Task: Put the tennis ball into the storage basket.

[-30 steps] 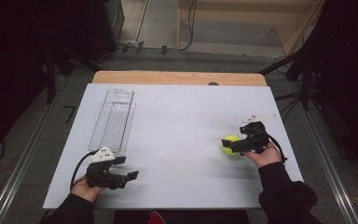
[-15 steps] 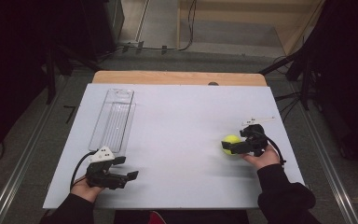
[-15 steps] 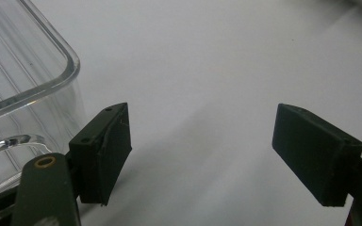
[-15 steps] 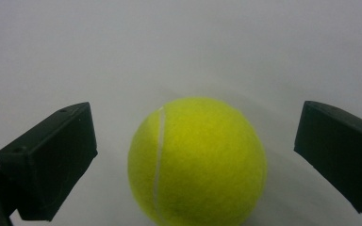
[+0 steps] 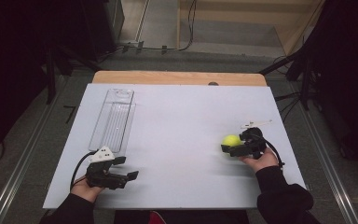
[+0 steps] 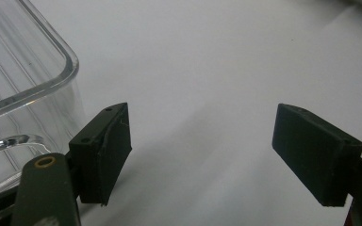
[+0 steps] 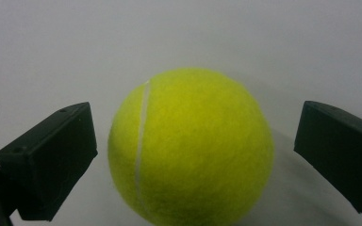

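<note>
Your left hand (image 5: pixel 85 189) sits at the near left, forearm coming in from the near edge, sleeve dark. Left gripper (image 5: pixel 129 176) held low and level, pointing right, jaws spread wide with a broad gap between the pads (image 6: pixel 104 153). Your right hand (image 5: pixel 257 161) is at the right, wrist angled inward. Right gripper (image 5: pixel 225 148) points left, jaws parted wide, pads (image 7: pixel 52 157) well apart.

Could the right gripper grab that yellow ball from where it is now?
Probably yes. The right gripper is open, its jaws stand either side of the ball with gaps on both sides, and nothing lies between them on the table.
</note>
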Demonstrator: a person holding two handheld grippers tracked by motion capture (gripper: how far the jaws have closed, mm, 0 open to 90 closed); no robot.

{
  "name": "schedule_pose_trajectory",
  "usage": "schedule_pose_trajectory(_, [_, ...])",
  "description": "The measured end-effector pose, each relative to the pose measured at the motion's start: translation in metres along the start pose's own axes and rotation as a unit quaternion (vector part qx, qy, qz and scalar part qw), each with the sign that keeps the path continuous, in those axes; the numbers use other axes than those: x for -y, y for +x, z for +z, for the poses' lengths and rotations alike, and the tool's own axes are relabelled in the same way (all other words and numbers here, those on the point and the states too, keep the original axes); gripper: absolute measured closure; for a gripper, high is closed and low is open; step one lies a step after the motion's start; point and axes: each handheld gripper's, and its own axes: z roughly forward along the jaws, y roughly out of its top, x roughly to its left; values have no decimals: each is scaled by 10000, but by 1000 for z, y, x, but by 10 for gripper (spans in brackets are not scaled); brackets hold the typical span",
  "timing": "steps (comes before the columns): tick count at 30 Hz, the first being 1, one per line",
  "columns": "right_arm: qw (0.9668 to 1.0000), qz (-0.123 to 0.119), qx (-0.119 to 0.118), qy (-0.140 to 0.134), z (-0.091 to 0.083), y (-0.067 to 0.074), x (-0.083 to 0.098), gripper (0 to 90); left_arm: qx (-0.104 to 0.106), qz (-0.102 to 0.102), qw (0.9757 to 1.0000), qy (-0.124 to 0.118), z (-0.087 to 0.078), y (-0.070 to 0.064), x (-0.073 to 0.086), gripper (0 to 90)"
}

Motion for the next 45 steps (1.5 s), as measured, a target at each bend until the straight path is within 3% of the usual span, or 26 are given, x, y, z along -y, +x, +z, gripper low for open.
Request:
schedule_pose_trajectory(6, [9999, 29, 106, 5, 1, -1, 2, 0, 10, 2, 10000, -4, 0, 0, 0, 209])
schedule_pose_trajectory(9, [9999, -20, 15, -114, -2, -1, 6, 115, 12, 0, 10000, -13, -1, 0, 0, 208])
schedule_pose_trajectory(14, [9999, -77, -52, -66, -1, -1, 7, 134, 17, 1, 10000, -8, 0, 0, 0, 208])
schedule_pose_trajectory(16, [9996, -211, -187, -81, 0, 1, 8, 223, 15, 2, 10000, -5, 0, 0, 0, 209])
schedule_pose_trajectory(19, [9994, -329, -123, -72, -1, 4, 8, 226, 13, 2, 10000, -6, 0, 0, 0, 208])
schedule_pose_trajectory(34, [9996, -192, -193, -65, -1, 2, 7, 230, 14, 16, 10000, -23, -1, 0, 0, 208])
schedule_pose_trajectory(45, [9993, -241, -228, -161, -6, 3, 5, 231, 4, 17, 10000, -23, -1, 0, 0, 208])
